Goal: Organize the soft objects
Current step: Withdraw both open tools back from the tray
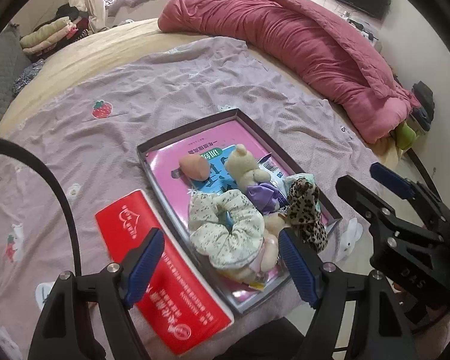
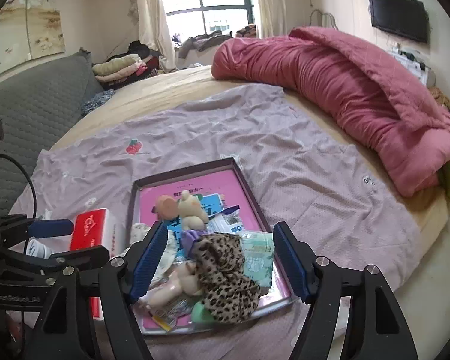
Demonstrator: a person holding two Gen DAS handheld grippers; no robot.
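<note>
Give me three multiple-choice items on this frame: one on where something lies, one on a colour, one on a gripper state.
1. Where does the red tissue pack lie?
A. Inside the tray
B. On the bedspread beside the tray
C. On the pink quilt

2. What pattern does the scrunchie at the near right end of the tray have?
A. Leopard print
B. Plain blue
C. Red stripes

3. How is the right gripper set?
A. Shut on the small bear
B. Shut on nothing
C. Open, holding nothing

Answers: 1 B, the pack rests on the bedspread along the tray's outer wall. 2 A, brown and black spots show in both views. 3 C, its blue pads stand wide apart above the tray's contents.
</note>
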